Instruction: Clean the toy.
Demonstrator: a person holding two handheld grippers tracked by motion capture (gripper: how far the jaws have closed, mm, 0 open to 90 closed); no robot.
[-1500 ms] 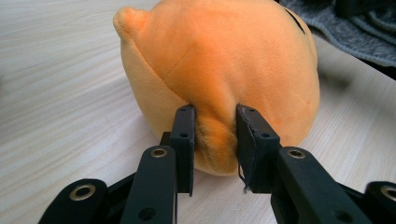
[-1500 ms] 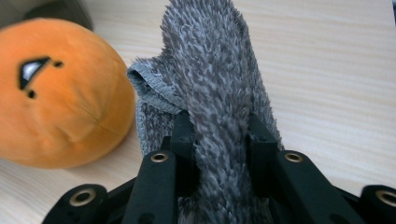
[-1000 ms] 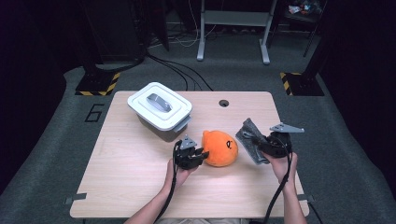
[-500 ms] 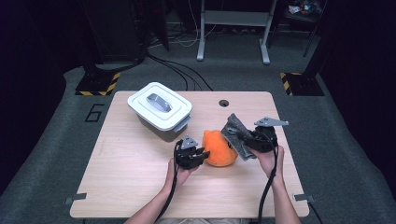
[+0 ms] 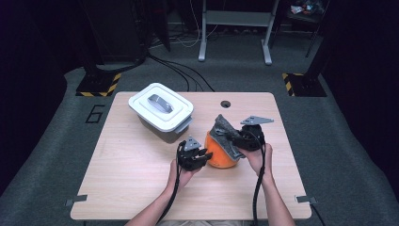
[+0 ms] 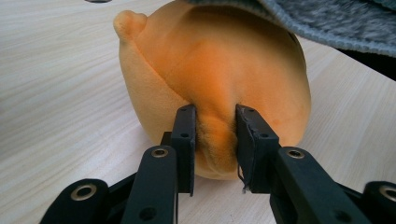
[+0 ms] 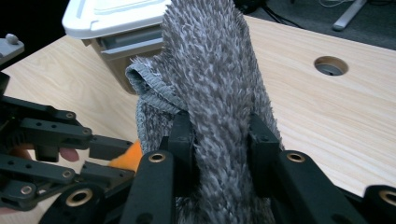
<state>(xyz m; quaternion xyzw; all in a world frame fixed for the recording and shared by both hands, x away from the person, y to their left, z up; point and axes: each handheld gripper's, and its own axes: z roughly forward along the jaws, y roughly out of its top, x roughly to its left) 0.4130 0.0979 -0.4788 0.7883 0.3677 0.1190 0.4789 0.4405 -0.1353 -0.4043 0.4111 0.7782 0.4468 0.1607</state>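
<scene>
Both pairs of jaws are clamped on soft things: the left gripper (image 6: 215, 140) pinches a fold of the orange plush toy (image 6: 219, 79), and the right gripper (image 7: 219, 140) squeezes a bunched grey fuzzy cloth (image 7: 210, 70).

Only the left gripper view shows the pinched ridge of plush between the pads, with the cloth's edge draped over the toy's top. The right gripper view shows the white lidded box (image 7: 116, 23) behind the cloth and the left gripper's black linkage beside it.

From the high view, the toy (image 5: 219, 153) sits on the wooden table (image 5: 122, 188) just in front of the box (image 5: 162, 110). The left hand (image 5: 181, 176) holds its gripper (image 5: 200, 155) level against the toy's near-left side; the right hand (image 5: 256, 157) tilts its gripper (image 5: 233, 141) inward over the toy.

Against a second ago, the right gripper and cloth (image 5: 223, 132) have moved from well right of the toy to lie against its top, while the left has stayed put.
</scene>
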